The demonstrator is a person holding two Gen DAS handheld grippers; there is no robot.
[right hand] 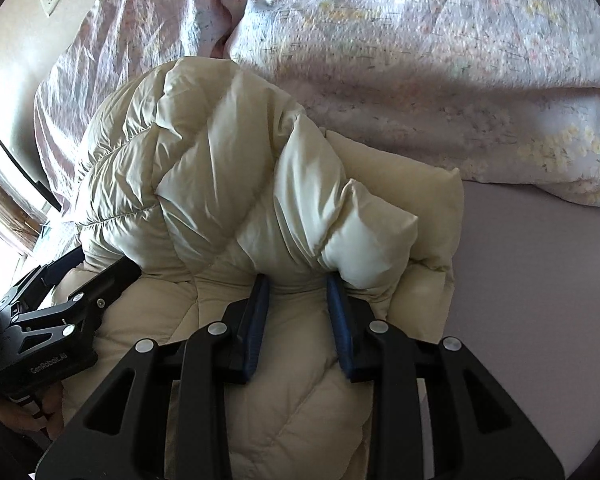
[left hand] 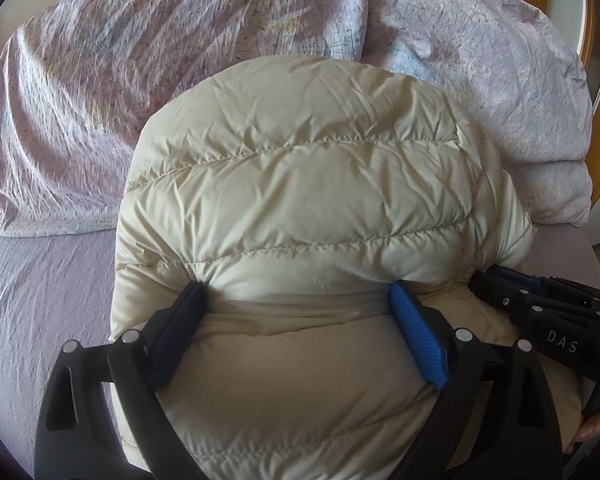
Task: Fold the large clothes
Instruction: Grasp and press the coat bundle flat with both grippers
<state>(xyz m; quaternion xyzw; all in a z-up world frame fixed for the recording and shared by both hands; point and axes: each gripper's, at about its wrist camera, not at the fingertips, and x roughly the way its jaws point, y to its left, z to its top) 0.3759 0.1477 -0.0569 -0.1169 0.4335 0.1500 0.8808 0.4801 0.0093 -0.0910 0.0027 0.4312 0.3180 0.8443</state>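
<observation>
- Cream quilted nylon, puffy with down: that is the jacket [left hand: 300, 184], lying on the lilac sheet of the bed [left hand: 40, 292], just in front of the flowered duvet [left hand: 112, 80] that is heaped behind it.
- The jacket is my landmark. Its far part is doubled over toward me into a thick roll, and the flatter near part lies under both my tools.
- My left claw [left hand: 296, 300] stands wide, straddling the near edge of that roll. The blue pads sit against the fabric at each side, but I cannot see them pinching it, so I call it open and not holding.
- My right claw [right hand: 298, 284] is at the jacket's right end, narrow, with a bunched fold of the roll squeezed between its pads. I judge that it has a grip on the jacket.
- From the right wrist view a flat cream panel of the jacket shows just beyond the roll, toward the duvet.
- Step in hand, as I judge it: laying the folded-over half down on the near half, left side already let go, right side not yet.
- Next move, as I read it: let the right end settle, ease that grip off without dragging the slippery shell, then press the roll flat, since the down will spring back up.
- The fold looks thicker at the right end, so squaring the edges may be needed.
</observation>
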